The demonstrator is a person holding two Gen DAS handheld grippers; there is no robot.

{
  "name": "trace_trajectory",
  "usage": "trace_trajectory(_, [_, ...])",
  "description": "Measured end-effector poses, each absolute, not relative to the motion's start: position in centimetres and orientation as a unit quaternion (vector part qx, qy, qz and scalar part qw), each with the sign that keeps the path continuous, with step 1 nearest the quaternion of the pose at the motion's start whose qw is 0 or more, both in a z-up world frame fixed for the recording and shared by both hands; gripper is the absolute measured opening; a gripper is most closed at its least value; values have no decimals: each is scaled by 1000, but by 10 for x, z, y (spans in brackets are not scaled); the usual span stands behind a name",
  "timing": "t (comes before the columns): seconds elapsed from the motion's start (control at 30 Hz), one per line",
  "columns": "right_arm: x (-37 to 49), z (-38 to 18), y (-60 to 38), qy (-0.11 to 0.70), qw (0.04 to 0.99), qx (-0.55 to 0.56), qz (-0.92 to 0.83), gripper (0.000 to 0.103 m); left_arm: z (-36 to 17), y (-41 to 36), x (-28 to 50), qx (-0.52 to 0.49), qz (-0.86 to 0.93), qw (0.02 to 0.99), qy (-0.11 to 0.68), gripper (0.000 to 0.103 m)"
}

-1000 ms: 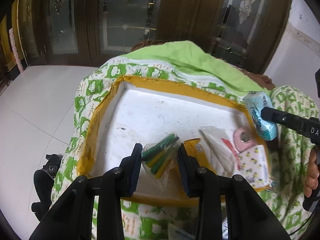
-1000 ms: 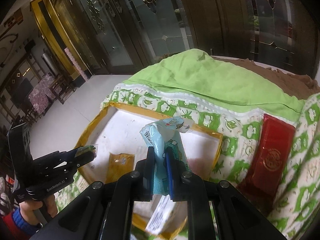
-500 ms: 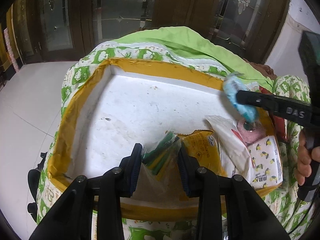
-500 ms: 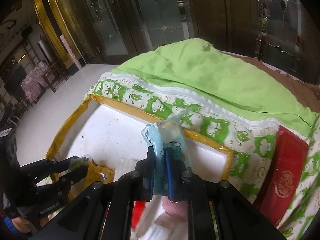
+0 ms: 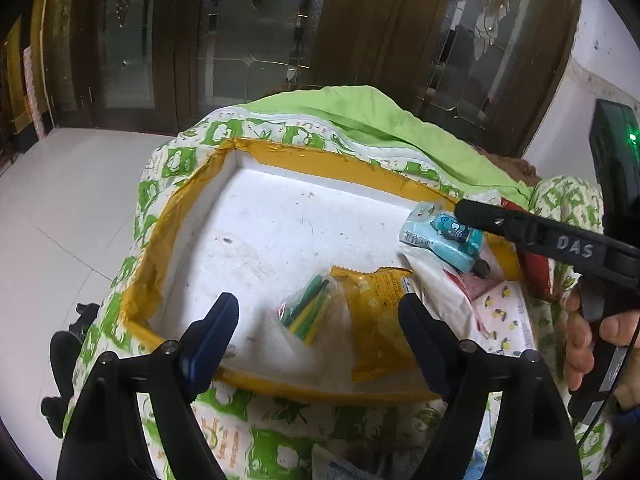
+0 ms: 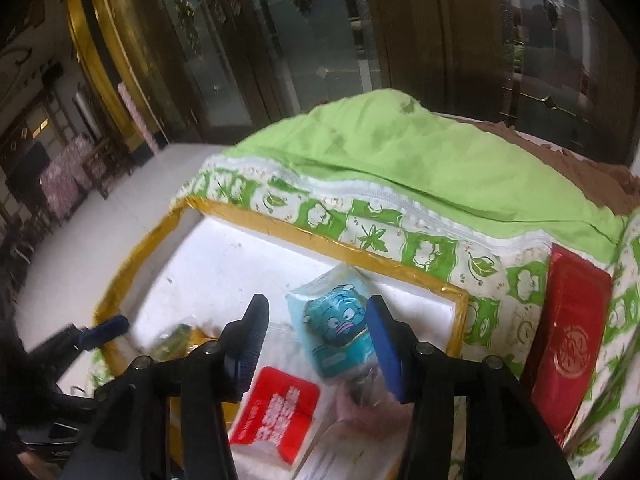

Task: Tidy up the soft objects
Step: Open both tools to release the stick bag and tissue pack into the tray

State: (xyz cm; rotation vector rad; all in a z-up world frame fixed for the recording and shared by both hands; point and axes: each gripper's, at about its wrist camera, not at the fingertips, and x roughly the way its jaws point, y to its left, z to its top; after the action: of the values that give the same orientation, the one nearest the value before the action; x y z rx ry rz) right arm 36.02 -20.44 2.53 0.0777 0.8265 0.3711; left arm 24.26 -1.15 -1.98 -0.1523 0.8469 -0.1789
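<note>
Both grippers over the foam tray (image 5: 280,216), taped yellow round its rim, which sits on a green-patterned quilt (image 5: 280,440). Left gripper (image 5: 318,320) spread wide, nothing between its fingers; the clear bag of green and yellow sticks (image 5: 306,310) lies on the tray floor straight ahead of it, in the gap's line, long axis slanting up to the right, apparently free of both pads. Yellow snack packet (image 5: 376,312) just beside the bag on its right, edges touching or overlapping; cannot tell which. Right gripper (image 6: 316,338) also spread; the blue cartoon tissue pack (image 6: 336,328) lies between and ahead of its fingers, atop the pile at the tray's right end, long axis roughly along the fingers. From the left wrist view one right finger seems to rest at the pack's far edge, contact uncertain. Judgement: both items look set down, the bag is the left's nearer thing, the pack the right's. Red-and-white packet (image 6: 276,408) and a pinkish item under the pack partly hidden by the right fingers; pink item's identity unclear. Lemon-print pack (image 5: 504,316) partly covered by the white wrapper. Red box (image 6: 568,336) on the quilt outside the tray. Right wrist view is blurred low down
</note>
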Motion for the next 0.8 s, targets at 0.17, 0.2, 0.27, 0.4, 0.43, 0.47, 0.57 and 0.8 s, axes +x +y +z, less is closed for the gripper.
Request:
trace_trajectory(0.17, [337, 38, -210, 381, 902, 79, 190, 72, -11, -3, 220, -90, -78, 910, 397, 84])
trace_trajectory(0.2, [331, 41, -211, 378, 901, 88, 194, 73, -8, -1, 212, -94, -71, 913, 391, 85])
trace_trajectory(0.27, [319, 45, -211, 375, 898, 107, 204, 75, -4, 3, 193, -101, -63, 919, 375, 92])
trace_trajectory(0.4, [294, 52, -210, 368, 890, 143, 227, 79, -2, 5, 155, -91, -55, 928, 356, 93])
trace_trajectory(0.43, [289, 53, -210, 367, 889, 148, 230, 80, -3, 4, 149, -88, -55, 928, 357, 93])
trace_trajectory(0.47, [281, 54, -210, 366, 887, 154, 235, 81, -4, 4, 142, -84, -56, 928, 359, 93])
trace_trajectory(0.57, [262, 50, -213, 370, 878, 180, 246, 83, -8, 2, 127, -79, -59, 925, 367, 93])
trace_trajectory(0.8, [221, 32, -221, 391, 860, 212, 249, 85, -10, -4, 102, -72, -63, 924, 369, 93])
